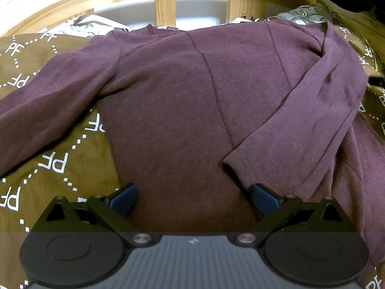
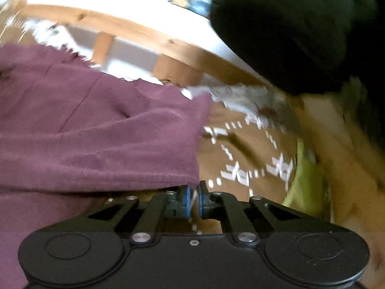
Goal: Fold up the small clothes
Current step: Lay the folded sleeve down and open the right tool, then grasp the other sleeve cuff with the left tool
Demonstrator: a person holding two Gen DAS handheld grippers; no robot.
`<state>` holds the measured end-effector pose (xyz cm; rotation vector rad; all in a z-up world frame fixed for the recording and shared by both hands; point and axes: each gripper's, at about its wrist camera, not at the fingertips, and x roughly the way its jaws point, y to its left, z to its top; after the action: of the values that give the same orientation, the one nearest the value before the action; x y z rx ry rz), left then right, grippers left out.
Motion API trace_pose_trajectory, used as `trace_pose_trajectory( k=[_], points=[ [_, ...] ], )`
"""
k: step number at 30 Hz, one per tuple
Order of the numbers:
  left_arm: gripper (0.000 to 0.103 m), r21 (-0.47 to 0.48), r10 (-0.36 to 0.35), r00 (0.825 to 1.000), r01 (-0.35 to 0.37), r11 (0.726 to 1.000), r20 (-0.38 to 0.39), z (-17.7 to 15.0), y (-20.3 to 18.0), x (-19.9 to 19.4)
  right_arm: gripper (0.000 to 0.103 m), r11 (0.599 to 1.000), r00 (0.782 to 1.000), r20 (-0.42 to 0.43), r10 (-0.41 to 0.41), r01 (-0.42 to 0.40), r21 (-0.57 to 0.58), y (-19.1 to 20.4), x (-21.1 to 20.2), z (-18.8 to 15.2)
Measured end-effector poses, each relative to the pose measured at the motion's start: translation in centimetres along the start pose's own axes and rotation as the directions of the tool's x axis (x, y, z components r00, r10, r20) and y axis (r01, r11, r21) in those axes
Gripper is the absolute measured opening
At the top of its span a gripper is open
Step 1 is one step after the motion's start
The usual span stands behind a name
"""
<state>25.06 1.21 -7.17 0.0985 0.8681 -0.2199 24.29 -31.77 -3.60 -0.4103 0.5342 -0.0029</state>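
Left claw (image 1: 192, 198) wide open — over shirt (image 1: 182, 96)

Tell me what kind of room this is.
Most likely a bedroom: the maroon long-sleeved top lies on a brown bedspread printed with white PF letters, and a slatted pine bed frame stands behind it against a white wall.
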Motion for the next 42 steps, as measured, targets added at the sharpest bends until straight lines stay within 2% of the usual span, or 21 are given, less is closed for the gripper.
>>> trace_pose_trajectory(
  k=[1, 3, 4, 6, 8, 11, 13, 16, 18, 19, 22, 25, 27, 29, 30, 32, 34, 37, 42],
  points=[
    [0.102, -0.005, 0.002, 1.0, -0.002, 1.0, 0.002, 0.0, 0.1, -0.2, 0.0, 0.999, 0.999, -0.026, 0.023, -0.022, 0.047, -0.6, -0.1, -0.3],
    [0.102, -0.014, 0.005, 1.0, -0.004, 1.0, 0.02, -0.2, 0.1, -0.9, 0.01, 0.988, 0.996, -0.047, 0.077, -0.07, 0.138, -1.5, -0.8, -0.9],
    [0.102, -0.017, 0.009, 0.999, -0.008, 1.0, 0.031, -0.4, 0.1, -1.4, 0.019, 0.985, 0.995, -0.054, 0.084, -0.075, 0.155, -1.5, -1.5, -1.2],
    [0.102, -0.026, 0.02, 0.999, -0.018, 0.999, 0.048, -0.8, 0.2, -2.6, 0.027, 0.978, 0.992, -0.048, 0.115, -0.104, 0.181, -0.7, -3.8, -2.1],
    [0.103, -0.049, 0.031, 0.998, -0.028, 0.998, 0.053, -1.5, 0.6, -3.9, 0.046, 0.964, 0.984, -0.043, 0.172, -0.159, 0.214, 0.1, -6.4, -2.8],
    [0.102, -0.106, 0.045, 0.998, -0.04, 0.994, 0.047, -2.6, 1.6, -6.2, 0.064, 0.935, 0.966, -0.019, 0.258, -0.245, 0.255, 1.2, -9.4, -3.6],
    [0.103, -0.141, 0.049, 0.999, -0.045, 0.989, 0.022, -3.5, 2.2, -7.2, 0.066, 0.91, 0.952, -0.017, 0.306, -0.287, 0.298, 2.1, -10.9, -4.4],
    [0.102, -0.187, 0.063, 0.996, -0.074, 0.98, -0.063, -5.1, 3.0, -8.0, 0.064, 0.887, 0.941, -0.081, 0.329, -0.279, 0.367, 3.3, -11.3, -6.0],
    [0.102, -0.211, 0.066, 0.991, -0.09, 0.973, -0.118, -6.4, 3.3, -8.4, 0.047, 0.879, 0.937, -0.123, 0.327, -0.254, 0.404, 4.0, -11.2, -7.3],
    [0.102, -0.225, 0.067, 0.989, -0.096, 0.97, -0.134, -6.8, 3.5, -8.6, 0.036, 0.865, 0.931, -0.144, 0.335, -0.243, 0.44, 4.1, -11.1, -7.9],
    [0.102, -0.256, 0.062, 0.989, -0.096, 0.962, -0.136, -8.0, 3.9, -9.8, 0.023, 0.815, 0.919, -0.152, 0.364, -0.235, 0.53, 3.9, -11.4, -9.4],
    [0.096, -0.3, 0.032, 0.99, -0.071, 0.951, -0.134, -8.2, 4.1, -10.7, 0.01, 0.798, 0.917, -0.143, 0.371, -0.237, 0.553, 3.3, -11.9, -9.8],
    [0.085, -0.32, -0.036, 0.99, -0.011, 0.947, -0.14, -8.1, 4.1, -10.8, 0.007, 0.786, 0.917, -0.132, 0.377, -0.241, 0.569, 3.0, -12.4, -10.0],
    [0.062, -0.347, -0.083, 0.988, 0.032, 0.937, -0.133, -8.1, 4.1, -10.9, 0.006, 0.785, 0.921, -0.115, 0.373, -0.247, 0.568, 2.9, -13.0, -9.8],
    [0.054, -0.354, -0.094, 0.987, 0.043, 0.934, -0.129, -8.2, 4.0, -10.9, 0.006, 0.787, 0.923, -0.107, 0.369, -0.25, 0.564, 2.7, -13.2, -9.7],
    [0.004, -0.372, -0.133, 0.982, 0.075, 0.925, -0.132, -8.2, 4.0, -10.6, 0.006, 0.792, 0.928, -0.088, 0.362, -0.256, 0.555, 2.4, -14.0, -9.4],
    [0.004, -0.383, -0.128, 0.984, 0.07, 0.921, -0.127, -8.1, 3.9, -11.0, 0.006, 0.794, 0.932, -0.072, 0.356, -0.261, 0.549, 1.8, -14.5, -9.0],
    [0.002, -0.336, -0.085, 0.992, 0.048, 0.941, -0.097, -7.9, 3.6, -12.8, 0.005, 0.791, 0.933, -0.054, 0.355, -0.269, 0.55, 1.3, -15.7, -8.6],
    [0.002, -0.295, -0.072, 0.994, 0.046, 0.954, -0.078, -8.2, 3.8, -16.4, 0.005, 0.763, 0.921, -0.043, 0.388, -0.295, 0.575, 0.3, -18.2, -8.5]
  ],
)
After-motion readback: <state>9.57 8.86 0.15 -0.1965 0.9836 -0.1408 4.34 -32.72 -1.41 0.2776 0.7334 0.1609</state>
